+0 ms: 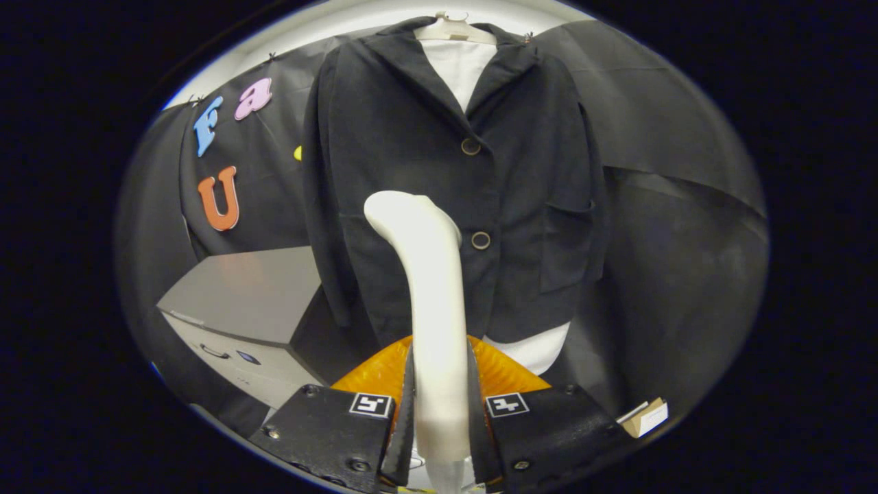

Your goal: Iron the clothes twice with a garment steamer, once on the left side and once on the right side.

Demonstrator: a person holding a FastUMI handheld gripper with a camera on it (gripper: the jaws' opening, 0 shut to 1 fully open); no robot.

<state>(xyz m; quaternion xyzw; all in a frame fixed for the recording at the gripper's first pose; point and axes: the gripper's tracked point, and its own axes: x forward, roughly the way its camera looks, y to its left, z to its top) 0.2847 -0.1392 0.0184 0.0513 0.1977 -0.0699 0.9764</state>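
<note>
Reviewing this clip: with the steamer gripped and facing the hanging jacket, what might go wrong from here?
1. The tool grips the steamer low on its long handle, so the head may wobble or twist in the grip.
2. The jacket hangs loose on a hanger; pressing could swing it away.
3. The head could snag on the buttons.

The jacket (453,185) hangs on a hanger (455,29) in front of the booth wall. A shirt (458,65) is inside the jacket. The steamer (432,288) stands up in front of the jacket, and its head is just left of the jacket's buttons. The gripper (439,418) has both fingers pressed on the steamer's handle. A cabinet (243,312) sits left of the jacket. A small box (645,417) lies low to the jacket's right.
</note>
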